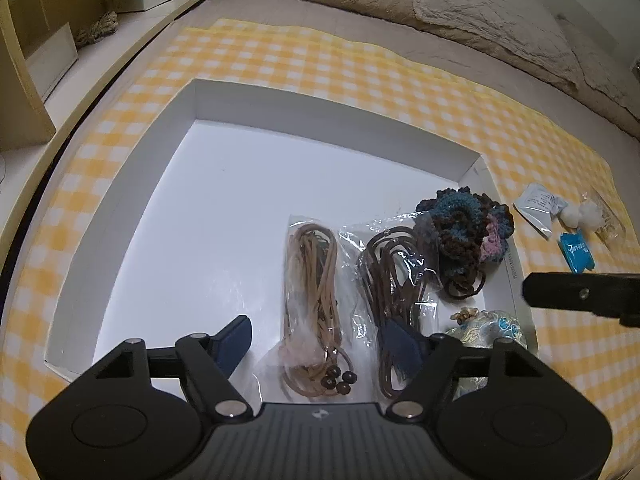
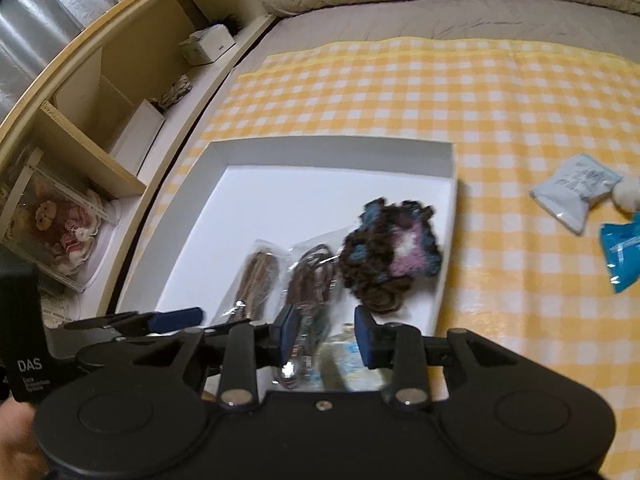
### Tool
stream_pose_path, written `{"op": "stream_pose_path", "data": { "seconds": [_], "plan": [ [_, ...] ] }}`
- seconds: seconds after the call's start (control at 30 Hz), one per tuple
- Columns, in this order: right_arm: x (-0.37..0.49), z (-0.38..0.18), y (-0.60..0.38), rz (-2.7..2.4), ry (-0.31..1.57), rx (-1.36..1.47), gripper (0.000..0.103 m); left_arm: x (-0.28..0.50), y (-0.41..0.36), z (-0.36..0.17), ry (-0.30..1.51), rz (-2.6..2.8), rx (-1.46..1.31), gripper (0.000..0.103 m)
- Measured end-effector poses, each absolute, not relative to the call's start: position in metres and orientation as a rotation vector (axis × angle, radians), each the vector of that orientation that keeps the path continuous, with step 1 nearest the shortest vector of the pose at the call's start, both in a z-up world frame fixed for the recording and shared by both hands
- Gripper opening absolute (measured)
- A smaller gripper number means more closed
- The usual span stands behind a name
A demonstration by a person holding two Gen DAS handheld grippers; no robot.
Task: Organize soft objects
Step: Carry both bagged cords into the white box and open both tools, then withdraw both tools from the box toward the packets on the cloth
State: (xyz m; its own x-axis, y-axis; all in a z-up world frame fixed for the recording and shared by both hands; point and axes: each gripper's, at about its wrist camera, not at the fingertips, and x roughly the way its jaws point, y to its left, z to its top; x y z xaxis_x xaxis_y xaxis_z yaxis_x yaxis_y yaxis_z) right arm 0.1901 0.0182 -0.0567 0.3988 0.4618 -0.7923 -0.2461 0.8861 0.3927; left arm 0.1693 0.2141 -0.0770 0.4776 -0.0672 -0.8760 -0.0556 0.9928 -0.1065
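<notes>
My left gripper hung spread wide over the tan cord packet in the white tray; my right gripper was also parted, holding nothing. Beside the tan packet lay a dark cord packet, then a crocheted scrunchie and a brocade pouch, all inside the tray. I judged the bags light, limp and slippery, best pinched mid-bundle. Three small sachets sat on the yellow checked cloth, well apart from the tray. Beyond were rumpled bedding and wooden shelves.
</notes>
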Motion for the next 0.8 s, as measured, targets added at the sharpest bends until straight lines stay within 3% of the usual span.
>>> {"op": "stream_pose_path", "data": {
  "seconds": [0.17, 0.3, 0.37, 0.5, 0.67, 0.8],
  "plan": [
    [0.191, -0.056, 0.005, 0.405, 1.073, 0.195, 0.052, 0.168, 0.213, -0.075, 1.07, -0.004, -0.107, 0.079],
    [0.192, -0.063, -0.001, 0.364, 1.094, 0.141, 0.055, 0.167, 0.211, -0.074, 1.062, -0.007, -0.084, 0.083],
    [0.193, -0.07, 0.0, 0.355, 1.116, 0.09, 0.047, 0.167, 0.209, -0.073, 1.058, -0.01, -0.067, 0.084],
    [0.194, -0.086, 0.0, 0.342, 1.17, 0.044, 0.011, 0.167, 0.207, -0.072, 1.055, -0.016, -0.058, 0.084],
    [0.194, -0.088, 0.003, 0.353, 1.128, 0.014, 0.0, 0.166, 0.204, -0.07, 1.048, -0.018, -0.049, 0.084],
    [0.202, -0.084, 0.001, 0.327, 1.079, 0.015, 0.0, 0.164, 0.203, -0.068, 1.042, -0.022, -0.046, 0.084]
  ]
}}
